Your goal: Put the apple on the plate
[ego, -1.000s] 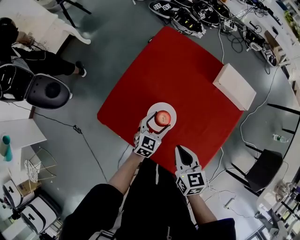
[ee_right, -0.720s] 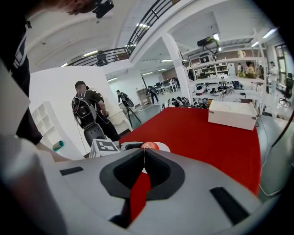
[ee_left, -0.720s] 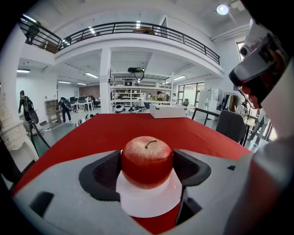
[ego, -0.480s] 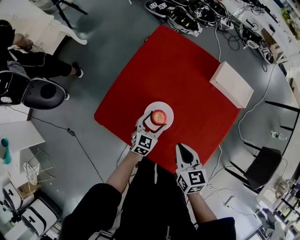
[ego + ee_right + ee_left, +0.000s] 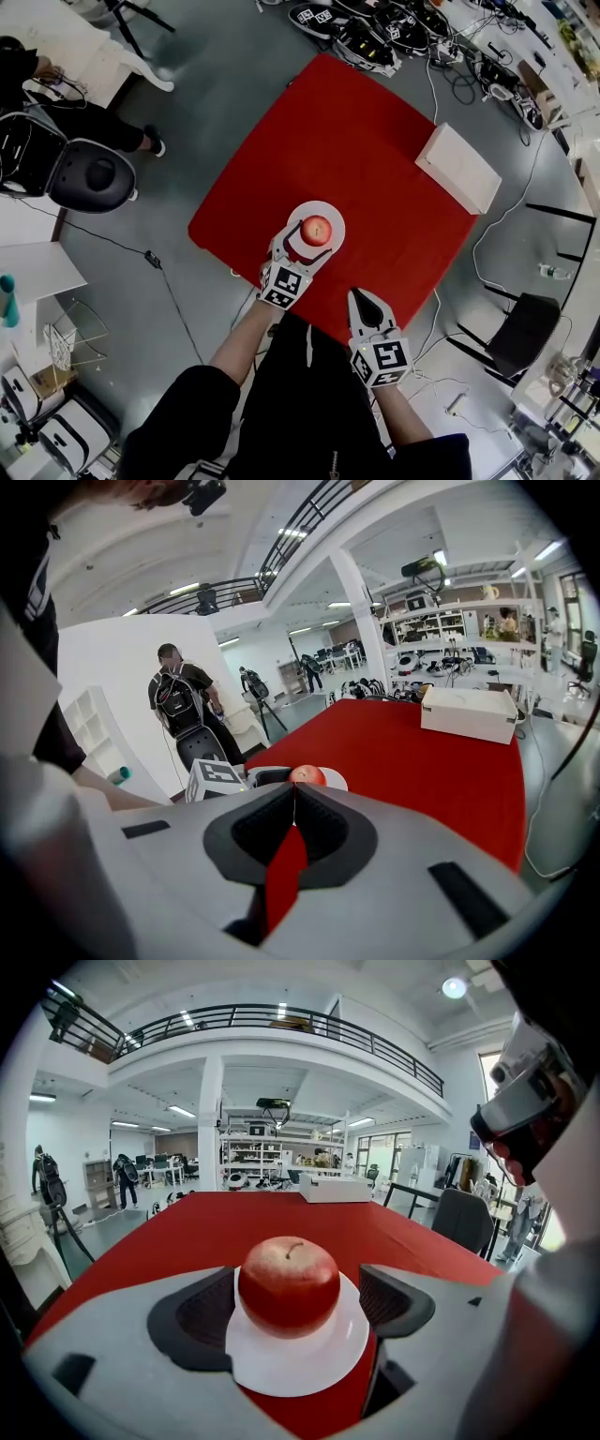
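Note:
A red apple (image 5: 317, 228) (image 5: 289, 1283) rests upright on a small white plate (image 5: 332, 215) (image 5: 300, 1371) near the front edge of the red table (image 5: 356, 141). My left gripper (image 5: 314, 236) (image 5: 298, 1302) reaches over the plate with its dark pads (image 5: 202, 1316) either side of the apple. Its jaws have just been opening, and a sliver of plate shows between the pads and the fruit. My right gripper (image 5: 361, 298) (image 5: 293, 799) hangs shut and empty at the table's front edge, to the right of the plate. The right gripper view also catches the apple (image 5: 307, 775).
A white box (image 5: 457, 169) (image 5: 469, 714) lies at the table's right edge. Several spare grippers and cables (image 5: 375, 37) cover the floor beyond the table. A black chair (image 5: 89, 178) and a seated person (image 5: 56, 112) are at the left.
The left gripper's jaws stand slightly wider around the apple, which stays on the plate. The right gripper has kept still.

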`<state>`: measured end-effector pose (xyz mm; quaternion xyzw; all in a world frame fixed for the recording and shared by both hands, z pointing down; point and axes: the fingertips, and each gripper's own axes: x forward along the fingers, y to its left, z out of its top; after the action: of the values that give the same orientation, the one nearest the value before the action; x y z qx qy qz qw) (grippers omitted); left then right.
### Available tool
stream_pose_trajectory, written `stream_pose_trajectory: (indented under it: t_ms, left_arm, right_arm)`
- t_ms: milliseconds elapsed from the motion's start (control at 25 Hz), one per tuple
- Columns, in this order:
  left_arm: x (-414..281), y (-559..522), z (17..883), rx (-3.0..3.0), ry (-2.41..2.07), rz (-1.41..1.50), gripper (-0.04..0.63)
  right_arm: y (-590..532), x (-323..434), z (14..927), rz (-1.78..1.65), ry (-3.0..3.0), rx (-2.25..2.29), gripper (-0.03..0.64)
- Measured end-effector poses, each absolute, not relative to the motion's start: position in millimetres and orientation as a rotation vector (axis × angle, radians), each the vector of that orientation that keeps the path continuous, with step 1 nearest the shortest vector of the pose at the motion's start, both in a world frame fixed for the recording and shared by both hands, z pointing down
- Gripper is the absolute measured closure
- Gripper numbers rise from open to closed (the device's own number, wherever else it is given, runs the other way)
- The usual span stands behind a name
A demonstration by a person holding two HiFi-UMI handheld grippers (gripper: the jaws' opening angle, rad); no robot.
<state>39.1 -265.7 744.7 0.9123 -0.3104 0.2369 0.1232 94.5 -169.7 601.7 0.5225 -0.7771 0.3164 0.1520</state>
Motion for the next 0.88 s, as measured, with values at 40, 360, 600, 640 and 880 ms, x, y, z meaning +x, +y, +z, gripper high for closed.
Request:
stream_pose_trajectory:
  t_ms: [40, 360, 600, 640, 880]
  left_arm:
    - [39.5, -264.4, 743.5, 2.663, -0.908, 0.686, 0.196]
    - [36.8, -255.3, 730.0, 2.676, -0.921, 0.685, 0.196]
    - [33.4, -248.9, 725.9, 2.675, -0.924, 0.688, 0.196]
    - [32.9, -248.3, 723.7, 2.675, -0.926, 0.685, 0.196]
    - [27.6, -245.7, 706.6, 2.682, -0.965, 0.649, 0.201]
  right_arm:
    - [-168.6, 94.9, 601.4, 0.905, -2.232, 1.500, 0.606]
    - [-161.9, 94.8, 593.7, 0.885, -2.250, 1.508, 0.606]
    - [-152.4, 91.8, 591.2, 0.879, -2.260, 1.511, 0.606]
    - [-151.0, 91.4, 590.5, 0.877, -2.260, 1.510, 0.606]
    - [-144.1, 91.2, 588.6, 0.868, -2.267, 1.518, 0.606]
